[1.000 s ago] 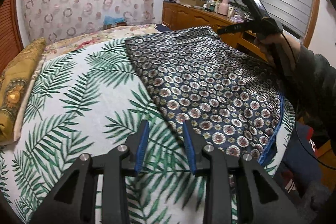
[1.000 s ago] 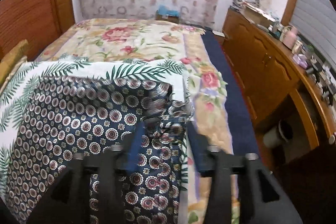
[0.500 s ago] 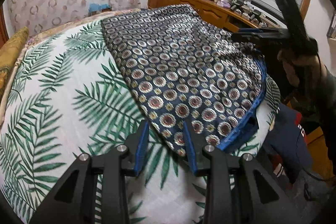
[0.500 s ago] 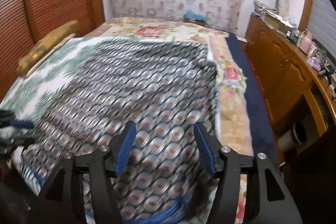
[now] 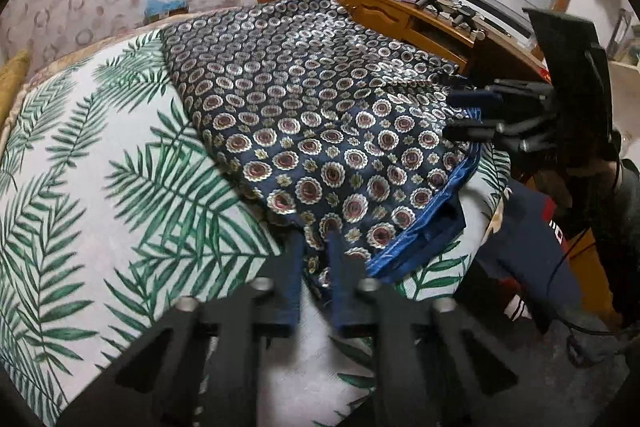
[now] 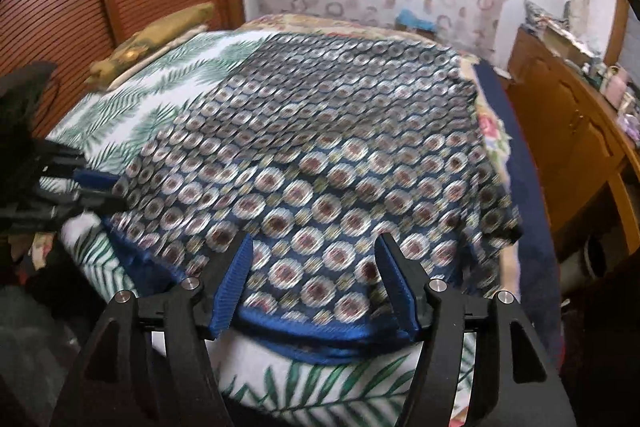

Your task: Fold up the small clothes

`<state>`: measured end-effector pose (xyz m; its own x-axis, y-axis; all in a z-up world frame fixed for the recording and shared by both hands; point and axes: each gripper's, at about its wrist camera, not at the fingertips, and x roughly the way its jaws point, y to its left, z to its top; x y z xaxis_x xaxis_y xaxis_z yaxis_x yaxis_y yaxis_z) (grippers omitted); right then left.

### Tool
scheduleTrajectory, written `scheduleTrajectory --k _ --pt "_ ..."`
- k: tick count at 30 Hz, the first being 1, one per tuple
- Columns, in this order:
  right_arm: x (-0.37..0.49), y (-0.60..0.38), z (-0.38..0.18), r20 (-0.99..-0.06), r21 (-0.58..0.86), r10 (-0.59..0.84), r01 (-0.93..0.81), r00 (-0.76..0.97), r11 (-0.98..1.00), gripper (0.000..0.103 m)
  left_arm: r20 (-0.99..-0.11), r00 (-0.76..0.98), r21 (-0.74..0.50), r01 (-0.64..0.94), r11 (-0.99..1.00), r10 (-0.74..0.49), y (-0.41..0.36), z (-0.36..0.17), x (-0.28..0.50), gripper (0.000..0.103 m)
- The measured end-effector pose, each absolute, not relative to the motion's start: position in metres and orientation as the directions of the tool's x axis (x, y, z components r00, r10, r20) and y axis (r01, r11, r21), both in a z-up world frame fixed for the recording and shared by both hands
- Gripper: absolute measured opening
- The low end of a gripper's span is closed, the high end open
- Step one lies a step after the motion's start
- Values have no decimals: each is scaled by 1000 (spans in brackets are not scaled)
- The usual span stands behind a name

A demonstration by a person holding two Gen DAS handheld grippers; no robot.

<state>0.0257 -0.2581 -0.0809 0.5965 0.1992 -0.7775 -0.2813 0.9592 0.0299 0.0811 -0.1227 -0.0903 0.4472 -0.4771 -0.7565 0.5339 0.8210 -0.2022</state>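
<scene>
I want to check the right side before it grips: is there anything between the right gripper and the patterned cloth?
Nothing visible. The right gripper is opening, its jaws straddling the blue-trimmed edge of the patterned cloth.

1. No text, label, brand or number can be read in either view.
2. A dark garment (image 5: 532,227) to the right of the left gripper (image 5: 316,239), off the bed's edge, bears a red and white print, too small and cut off to read.
3. Things on the wooden dresser (image 5: 384,7), far ahead and right of the left gripper, are too small and blurred for any label to be read.
</scene>
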Motion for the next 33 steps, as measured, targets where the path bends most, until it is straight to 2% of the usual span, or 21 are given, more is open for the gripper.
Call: scheduleTrajectory --k 7,13,17,26,29,31,33 --pt "7 -254 -85 -791 44 228 -319 568 947 65 -662 518 -225 552 803 -542 -118 -46 92 0" --pt "-3 -246 -85 -797 7 239 -386 555 923 66 -601 584 -209 544 812 -546 -119 -14 117 0" --pt "3 -246 -89 -791 -104 149 -371 593 923 66 -591 606 -192 535 822 -533 -120 -8 130 0" --pt "30 -284 -89 -789 -162 61 -303 612 939 65 -573 635 -209 499 841 -518 -106 -8 137 0" --pt "35 -292 -83 -782 -158 69 -305 619 939 48 -564 643 -210 496 843 -519 -103 -6 138 0" --pt "42 -295 -72 -762 -151 89 -310 641 939 13 -561 649 -207 492 846 -514 -100 -4 143 0" --pt "51 -299 -56 -729 -145 103 -300 677 943 10 -563 661 -192 480 856 -497 -98 -2 151 0"
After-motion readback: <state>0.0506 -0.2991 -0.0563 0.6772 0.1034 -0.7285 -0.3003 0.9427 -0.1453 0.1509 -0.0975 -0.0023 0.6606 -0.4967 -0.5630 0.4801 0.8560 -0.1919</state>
